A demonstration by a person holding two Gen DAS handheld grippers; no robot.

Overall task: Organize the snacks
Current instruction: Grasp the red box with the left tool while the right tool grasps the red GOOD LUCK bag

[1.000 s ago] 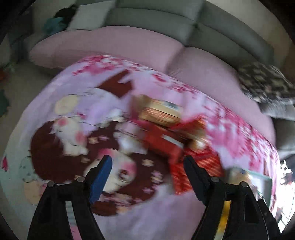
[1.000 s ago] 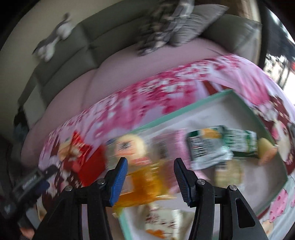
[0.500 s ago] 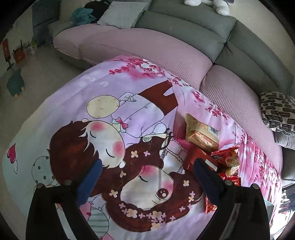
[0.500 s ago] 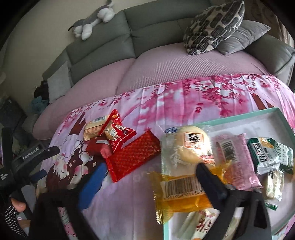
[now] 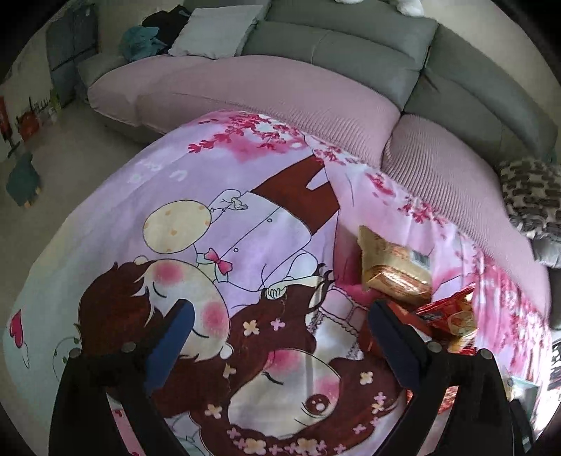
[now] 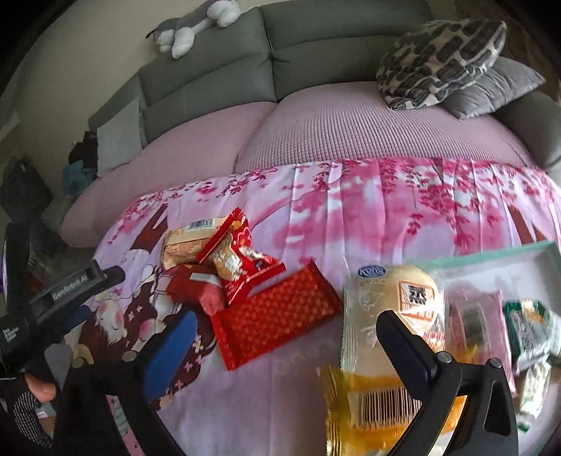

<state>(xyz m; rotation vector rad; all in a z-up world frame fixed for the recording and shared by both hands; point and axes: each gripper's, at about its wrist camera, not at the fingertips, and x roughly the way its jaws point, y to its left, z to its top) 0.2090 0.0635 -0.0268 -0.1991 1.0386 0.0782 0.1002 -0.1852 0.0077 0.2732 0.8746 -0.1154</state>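
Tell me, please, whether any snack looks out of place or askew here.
Yes. Four packets sit in a loose heap on the cloth, outside the tray: a red patterned packet, a tilted red bag, a dark red packet and a tan packet. The orange packet seems to overhang the tray's near edge.

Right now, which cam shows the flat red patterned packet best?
Right wrist: the flat red patterned packet lies whole and unobstructed on the printed cloth. Left wrist shows only red slivers at its right finger; too hidden to identify.

A plush toy point(image 6: 196, 26) lay on the grey sofa point(image 6: 315, 49) at eleven o'clock; a patterned cushion point(image 6: 441, 59) sat at one.
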